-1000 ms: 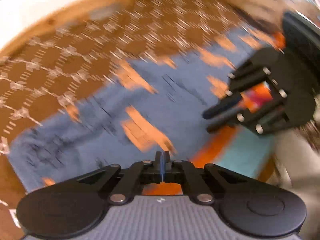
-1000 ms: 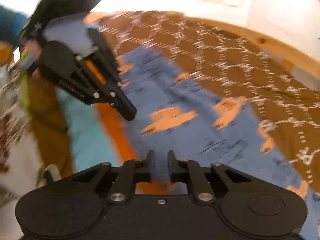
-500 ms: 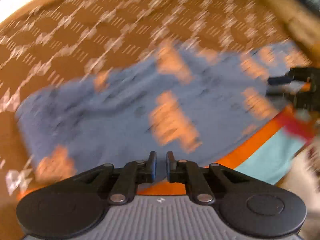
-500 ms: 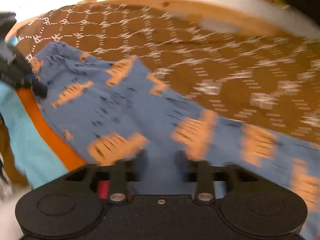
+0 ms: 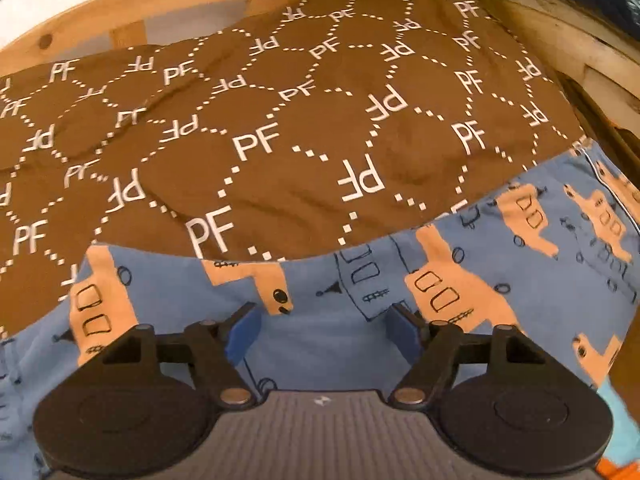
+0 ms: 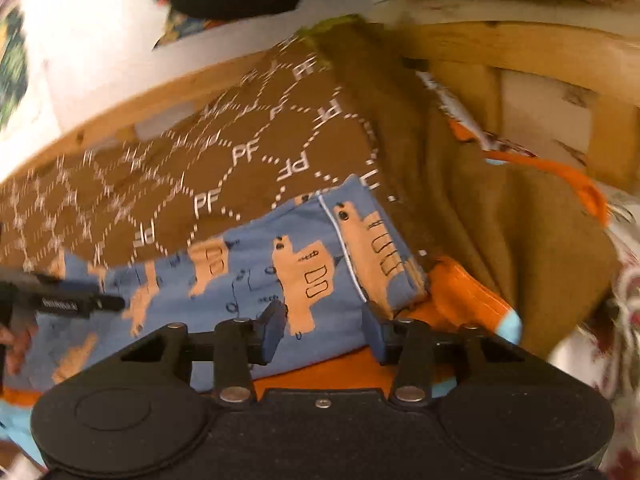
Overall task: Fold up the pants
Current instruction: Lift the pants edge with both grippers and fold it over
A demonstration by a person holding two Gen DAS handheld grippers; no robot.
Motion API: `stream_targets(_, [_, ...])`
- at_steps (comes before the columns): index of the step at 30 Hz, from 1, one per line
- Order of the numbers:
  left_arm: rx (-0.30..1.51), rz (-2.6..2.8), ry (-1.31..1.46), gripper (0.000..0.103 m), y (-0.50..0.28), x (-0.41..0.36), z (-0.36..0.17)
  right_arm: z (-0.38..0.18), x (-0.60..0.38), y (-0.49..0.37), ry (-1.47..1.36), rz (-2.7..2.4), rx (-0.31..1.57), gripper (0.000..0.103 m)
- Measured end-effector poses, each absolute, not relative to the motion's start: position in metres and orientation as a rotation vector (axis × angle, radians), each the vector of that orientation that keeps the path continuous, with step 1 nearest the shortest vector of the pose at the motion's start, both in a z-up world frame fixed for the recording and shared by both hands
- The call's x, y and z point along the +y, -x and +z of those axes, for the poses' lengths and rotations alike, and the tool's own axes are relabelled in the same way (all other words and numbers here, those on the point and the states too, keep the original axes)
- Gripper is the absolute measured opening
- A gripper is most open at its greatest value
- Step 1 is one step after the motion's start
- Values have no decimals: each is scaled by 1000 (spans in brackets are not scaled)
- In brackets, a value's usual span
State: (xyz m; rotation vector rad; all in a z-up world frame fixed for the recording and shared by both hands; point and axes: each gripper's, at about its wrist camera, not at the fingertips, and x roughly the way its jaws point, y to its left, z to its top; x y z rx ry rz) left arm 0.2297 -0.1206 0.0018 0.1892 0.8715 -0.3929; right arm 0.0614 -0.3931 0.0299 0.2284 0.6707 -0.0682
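Looking down the left wrist cam: left gripper (image 5: 322, 330) has its jaws spread wide, having just been opening, w/ nothing pinched between the blue pads; only flat cloth lies beneath. The pants (image 5: 328, 344), blue w/ orange print, lie spread on a brown blanket (image 5: 280, 120) marked "PF", their far edge running across the frame, wooden bed frame (image 5: 100, 12) behind.

Right wrist cam: right gripper (image 6: 326, 328) sits partly apart, jaws just been narrowing, but the pads aren't pressing anything; pants' end w/ a white piped seam lies just past the fingertips, resting partly on an orange-and-teal cloth (image 6: 460, 300). Left gripper's finger shows at far left over the pants.

Handling, as a guess: thin, light, floppy knit; it'll sag and wrinkle, not slip much. Best hold is prob. the two corners of one end, pinching both layers at the hem or seam so the fold carries over evenly.
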Motion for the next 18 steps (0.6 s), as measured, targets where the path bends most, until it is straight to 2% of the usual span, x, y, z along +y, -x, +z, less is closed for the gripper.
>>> stream_targets(3, [845,-432,-217,78,-226,-136,21,38,-391,-49,-220,-120,623,68])
stream_targets(4, [835,-478,-227,79,-229,-142,29,40,-391,-48,-207,-138,602,69])
stream_targets(8, [802,-664,-306,83,-243,-201,60,39,-404,-50,-189,-159,575,68])
stream_targets(11, [759,-769,-405,83,-251,-262,67,30,-417,-56,-212,-158,620,61])
stream_targets(17, [748,-815,-468,84,-267,-338,36,22,-419,-55,-181,-106,592,60])
stream_targets(18, [750,-783,-489,87,-269,-346,28,22,-419,-56,-183,-98,587,55])
